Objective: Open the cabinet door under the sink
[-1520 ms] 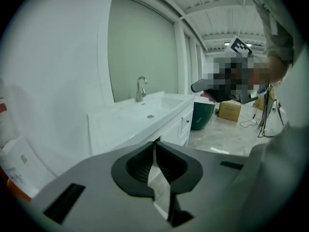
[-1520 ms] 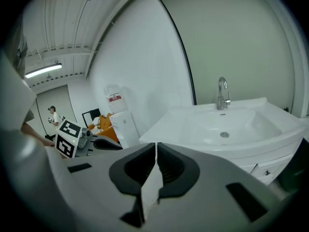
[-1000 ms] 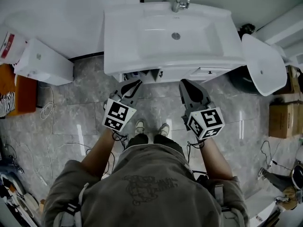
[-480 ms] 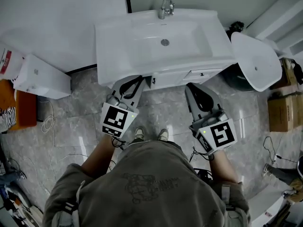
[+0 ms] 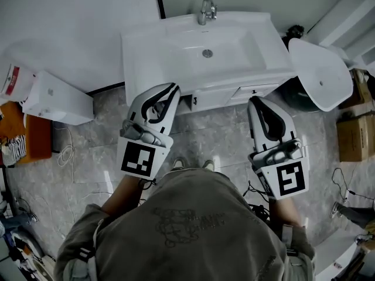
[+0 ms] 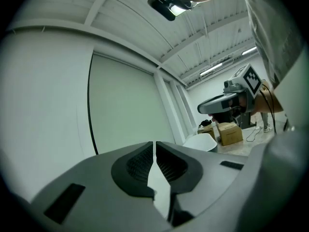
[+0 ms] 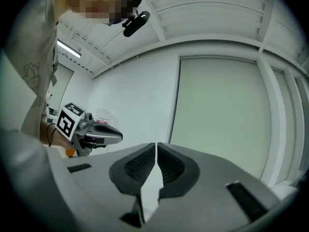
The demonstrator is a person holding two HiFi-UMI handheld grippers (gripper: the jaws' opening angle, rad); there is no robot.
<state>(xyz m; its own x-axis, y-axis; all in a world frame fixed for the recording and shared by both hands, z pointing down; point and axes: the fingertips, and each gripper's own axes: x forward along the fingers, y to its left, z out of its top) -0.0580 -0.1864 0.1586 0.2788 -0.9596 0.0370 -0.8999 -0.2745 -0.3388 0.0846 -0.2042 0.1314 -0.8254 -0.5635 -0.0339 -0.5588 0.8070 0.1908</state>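
Note:
The white sink (image 5: 205,51) with its faucet (image 5: 206,9) stands against the wall. Only a thin strip of the cabinet front (image 5: 218,96) shows under the sink's edge, with a small dark handle (image 5: 194,102) on it. My left gripper (image 5: 169,89) is held up in front of the cabinet's left part, its tips over the sink's front edge. My right gripper (image 5: 260,102) hangs before the right part. Both gripper views look up at the wall and ceiling. The left gripper (image 6: 154,149) and the right gripper (image 7: 156,151) are both shut, with nothing between the jaws.
A white box-like fixture (image 5: 58,98) lies on the floor at left, with cables (image 5: 64,154) near it. A loose white basin (image 5: 319,75) leans over a dark bin (image 5: 299,98) at right. Beyond it sits a cardboard box (image 5: 355,136). The floor is grey marble tile (image 5: 217,136).
Both grippers have risen nearer the head camera and spread apart, the right one moving right. Their jaws stay shut.

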